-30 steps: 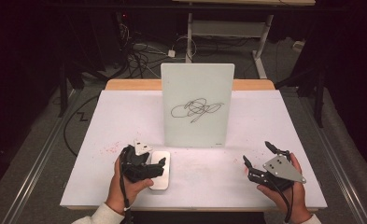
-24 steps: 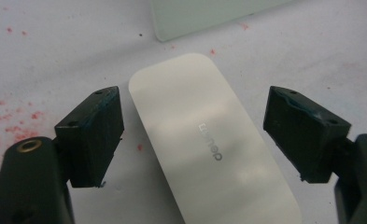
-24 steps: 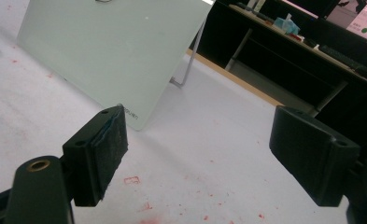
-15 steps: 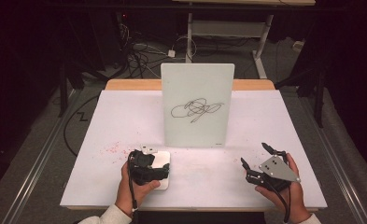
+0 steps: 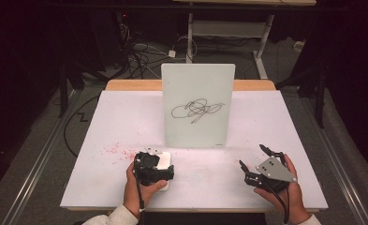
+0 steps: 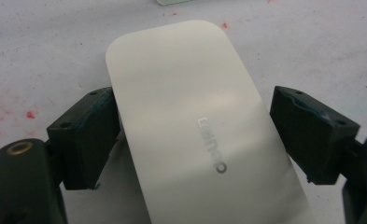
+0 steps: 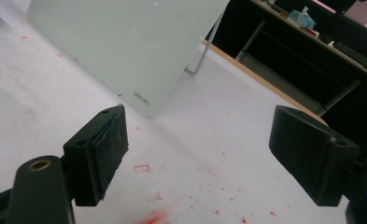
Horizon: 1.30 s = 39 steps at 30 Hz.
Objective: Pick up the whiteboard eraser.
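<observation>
A white glass board point(image 5: 198, 105) stands upright at the middle of the table, with a black scribble point(image 5: 196, 110) on it. In front of its left corner lies a white rounded eraser point(image 5: 163, 160) with a grey logo point(image 6: 212, 145). My left gripper point(image 5: 156, 169) is on top of it and open, its jaws straddling the eraser point(image 6: 181, 93). The left pad point(image 6: 107, 125) touches the eraser's edge, while the right pad sits just off it. My right gripper point(image 5: 251, 155) is held open over bare table at the front right and aims at the board point(image 7: 125, 42).
The white table point(image 5: 275, 117) has red marker smudges at the left front point(image 5: 118, 151) and under my right gripper point(image 7: 153, 217). A wire stand point(image 7: 202, 56) props the board from behind. Cables point(image 5: 139, 51) lie on the dark floor beyond the table.
My left gripper has slid right and forward onto the eraser, and its jaws now sit on either side of it. The right gripper has barely moved.
</observation>
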Tool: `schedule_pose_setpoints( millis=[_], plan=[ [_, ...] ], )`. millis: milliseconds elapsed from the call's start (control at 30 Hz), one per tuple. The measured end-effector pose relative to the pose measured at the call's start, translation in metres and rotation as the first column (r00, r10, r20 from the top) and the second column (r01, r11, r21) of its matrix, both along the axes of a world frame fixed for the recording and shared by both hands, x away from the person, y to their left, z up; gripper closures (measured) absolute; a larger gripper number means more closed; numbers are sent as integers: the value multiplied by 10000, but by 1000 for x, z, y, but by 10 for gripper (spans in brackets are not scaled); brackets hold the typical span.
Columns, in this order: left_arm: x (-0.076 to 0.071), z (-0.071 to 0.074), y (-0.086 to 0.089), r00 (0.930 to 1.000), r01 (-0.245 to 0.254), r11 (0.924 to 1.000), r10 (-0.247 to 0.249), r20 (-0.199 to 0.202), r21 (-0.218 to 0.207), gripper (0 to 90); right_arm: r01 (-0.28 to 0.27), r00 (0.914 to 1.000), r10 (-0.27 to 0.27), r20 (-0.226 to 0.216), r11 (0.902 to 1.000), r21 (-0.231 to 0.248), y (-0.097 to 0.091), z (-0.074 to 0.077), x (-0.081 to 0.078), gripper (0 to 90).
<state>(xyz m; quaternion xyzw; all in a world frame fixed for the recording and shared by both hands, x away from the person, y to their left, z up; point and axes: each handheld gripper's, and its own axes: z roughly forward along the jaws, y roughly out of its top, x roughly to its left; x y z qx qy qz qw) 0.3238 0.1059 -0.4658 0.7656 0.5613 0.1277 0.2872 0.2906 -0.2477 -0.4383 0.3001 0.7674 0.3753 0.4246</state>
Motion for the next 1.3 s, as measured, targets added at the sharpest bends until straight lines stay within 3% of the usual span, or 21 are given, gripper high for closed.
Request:
schedule_pose_setpoints(
  millis=[233, 333, 500, 833, 933, 1000, 1033, 1300],
  plan=[
    [-4, 0, -5, 9992, -304, 9993, 297, 270, 228, 193, -80, 9997, 75, -222, 9998, -199, 2, -3, 1, 207],
    [-7, -1, -4, 9984, -411, 9992, 410, 384, 6, 255, -161, 9994, 153, -317, 9996, -244, 3, -4, 1, 207],
    [-7, -1, -3, 9984, -412, 9990, 418, 379, -147, 267, -207, 9994, 201, -280, 9995, -226, 3, -3, 1, 208],
    [-8, 2, -1, 9972, 501, 9985, -513, 548, 220, 287, -292, 9991, 284, -322, 9993, -251, 2, -4, 2, 208],
    [-9, 6, 1, 9933, 830, 9950, -871, 761, 553, 287, -289, 9991, 281, -317, 9992, -265, 0, -4, 2, 208],
    [-9, 7, 2, 9917, 911, 9945, -953, 865, 511, 287, -291, 9991, 283, -310, 9993, -254, 0, -4, 2, 208],
    [-8, 11, 6, 9873, 1068, 9928, -1124, 1122, 547, 287, -283, 9991, 275, -310, 9993, -257, 0, -4, 2, 208],
    [-2, 26, 27, 9729, 888, 9919, -1060, 2057, 908, 288, -245, 9993, 238, -289, 9994, -242, -2, -4, 3, 207]
  ],
)
